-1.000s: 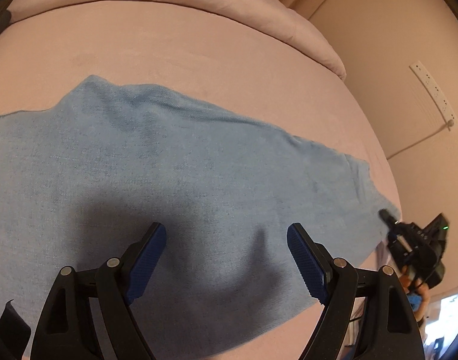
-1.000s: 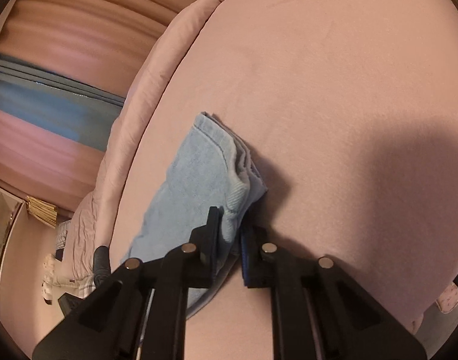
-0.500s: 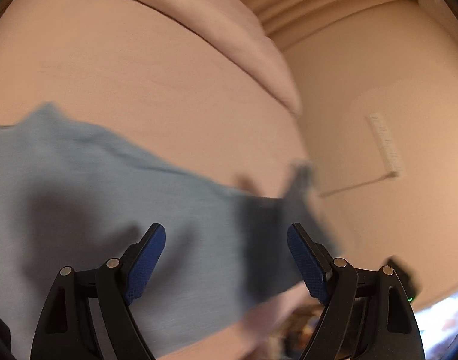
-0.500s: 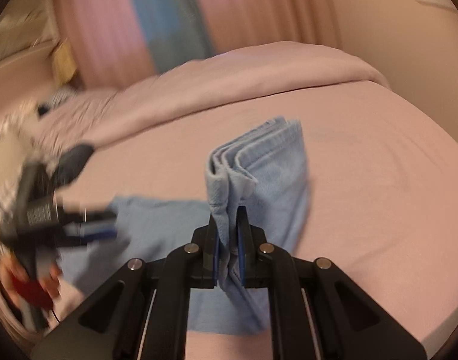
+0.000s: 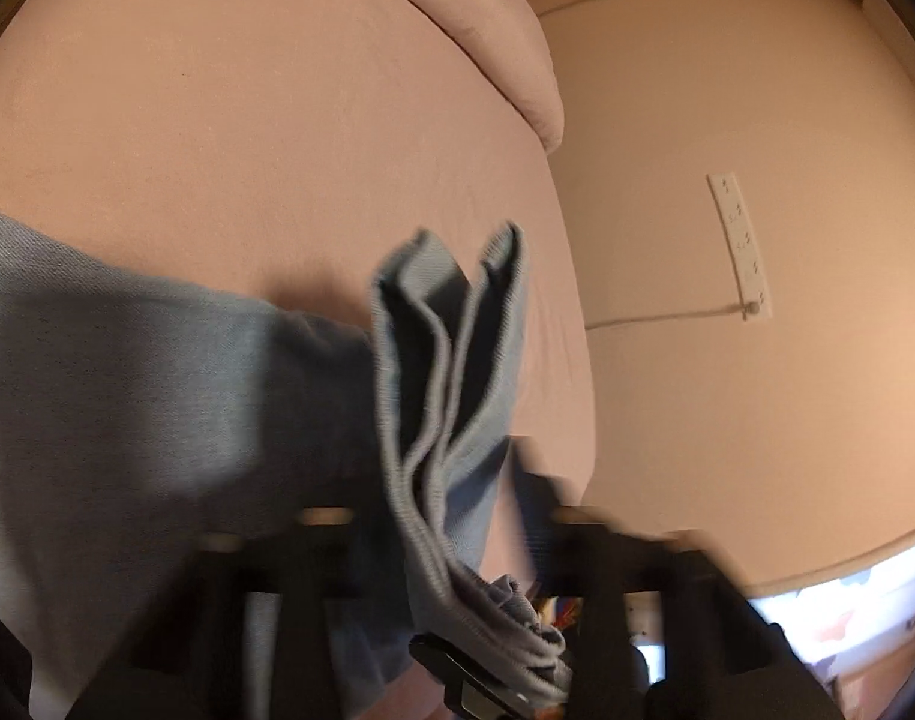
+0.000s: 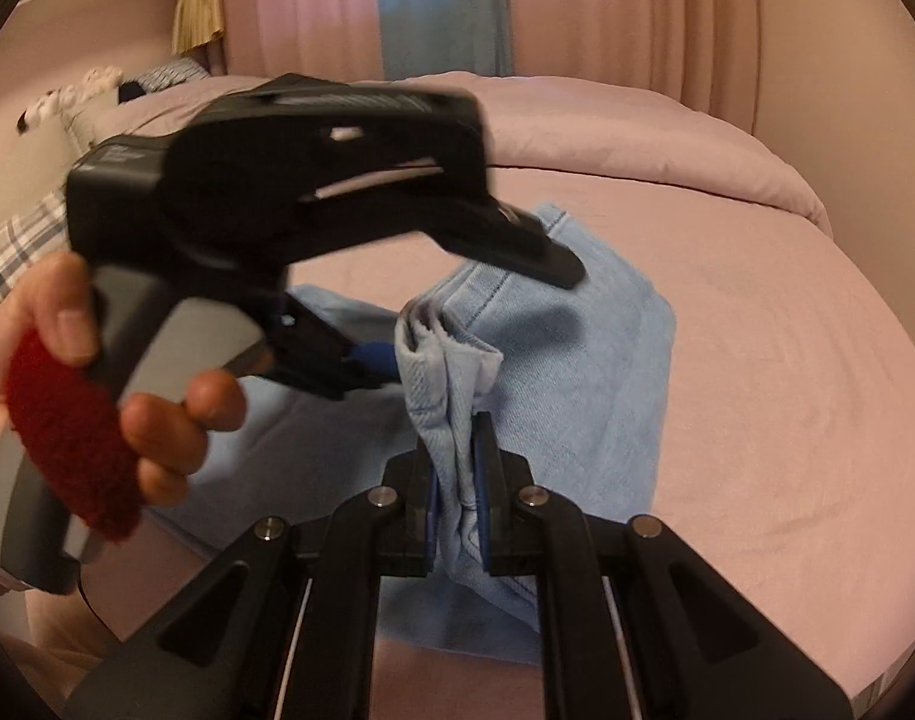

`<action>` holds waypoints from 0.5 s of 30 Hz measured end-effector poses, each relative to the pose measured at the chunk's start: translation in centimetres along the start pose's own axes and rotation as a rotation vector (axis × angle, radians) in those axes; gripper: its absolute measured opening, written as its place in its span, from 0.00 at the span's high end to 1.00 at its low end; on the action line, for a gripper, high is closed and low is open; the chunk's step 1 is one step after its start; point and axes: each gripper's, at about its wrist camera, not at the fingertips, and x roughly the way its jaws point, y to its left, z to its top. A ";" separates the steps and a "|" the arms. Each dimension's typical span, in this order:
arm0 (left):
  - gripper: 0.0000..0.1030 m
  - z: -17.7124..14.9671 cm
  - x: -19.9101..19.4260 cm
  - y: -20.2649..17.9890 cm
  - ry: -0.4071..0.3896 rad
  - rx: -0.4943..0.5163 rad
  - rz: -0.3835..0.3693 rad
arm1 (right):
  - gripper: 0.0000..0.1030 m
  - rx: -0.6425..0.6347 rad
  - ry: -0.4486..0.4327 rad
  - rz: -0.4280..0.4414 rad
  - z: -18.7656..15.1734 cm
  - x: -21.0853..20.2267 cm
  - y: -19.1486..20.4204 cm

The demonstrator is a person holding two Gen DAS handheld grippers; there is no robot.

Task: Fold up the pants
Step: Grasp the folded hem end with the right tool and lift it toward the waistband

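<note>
Light blue pants (image 6: 583, 372) lie on a pink bed (image 6: 787, 360). My right gripper (image 6: 457, 480) is shut on the bunched hem end of the pants (image 6: 445, 360) and holds it lifted above the bed. My left gripper (image 6: 475, 312) is open, its two fingers spread either side of that raised hem; one finger (image 6: 535, 252) is above the fabric, the blue-padded one (image 6: 367, 360) below. In the left wrist view the raised hem folds (image 5: 451, 372) hang between my blurred open left fingers (image 5: 313, 546), and the rest of the pants (image 5: 127, 396) lies flat at left.
A rolled pink duvet (image 5: 487, 30) lies along the far side of the bed. A wall with a white power strip (image 5: 739, 246) stands right of the bed. Curtains (image 6: 433, 6) hang behind it. A hand with a red strap (image 6: 67, 420) holds the left gripper.
The right gripper has lifted the hem end and carried it over toward the left gripper. The left gripper has swung right so that the hem now sits between its open fingers.
</note>
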 end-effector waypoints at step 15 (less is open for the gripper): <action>0.94 -2.6 -9.8 3.6 -0.229 0.046 0.185 | 0.90 -0.238 -0.039 0.117 1.2 0.6 7.9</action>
